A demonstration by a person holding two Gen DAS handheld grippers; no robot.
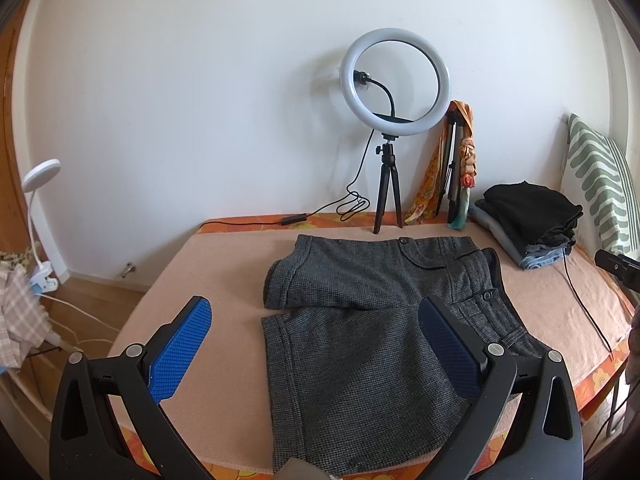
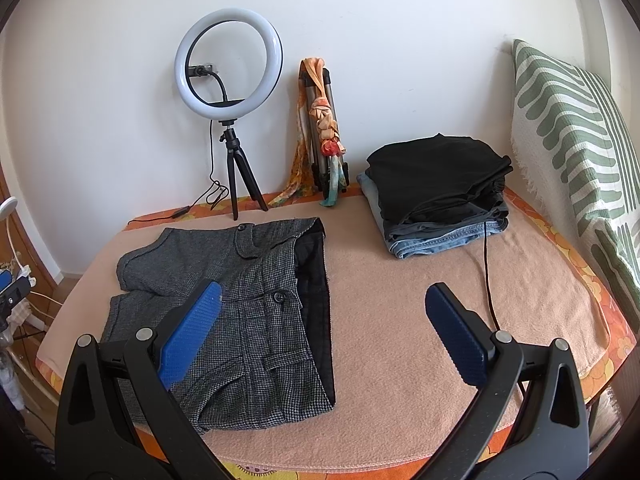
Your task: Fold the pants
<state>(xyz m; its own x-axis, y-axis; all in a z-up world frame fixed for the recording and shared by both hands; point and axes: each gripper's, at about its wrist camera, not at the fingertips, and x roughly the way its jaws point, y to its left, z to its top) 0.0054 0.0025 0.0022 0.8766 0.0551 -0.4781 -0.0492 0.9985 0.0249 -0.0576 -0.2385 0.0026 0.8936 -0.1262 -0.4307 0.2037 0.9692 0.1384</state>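
Grey houndstooth short pants (image 1: 360, 312) lie flat on a peach blanket (image 1: 224, 272), legs toward the left, waistband with black lining toward the right. They also show in the right wrist view (image 2: 240, 304). My left gripper (image 1: 316, 316) is open and empty, hovering above the near leg. My right gripper (image 2: 322, 300) is open and empty, hovering above the waistband edge and the bare blanket (image 2: 400, 320) to its right.
A ring light on a tripod (image 2: 229, 80) stands at the back by the wall, its cable (image 1: 352, 204) on the bed. A folded tripod with a scarf (image 2: 320, 128) leans beside it. A stack of folded clothes (image 2: 436, 192) and a striped pillow (image 2: 576, 128) sit at the right.
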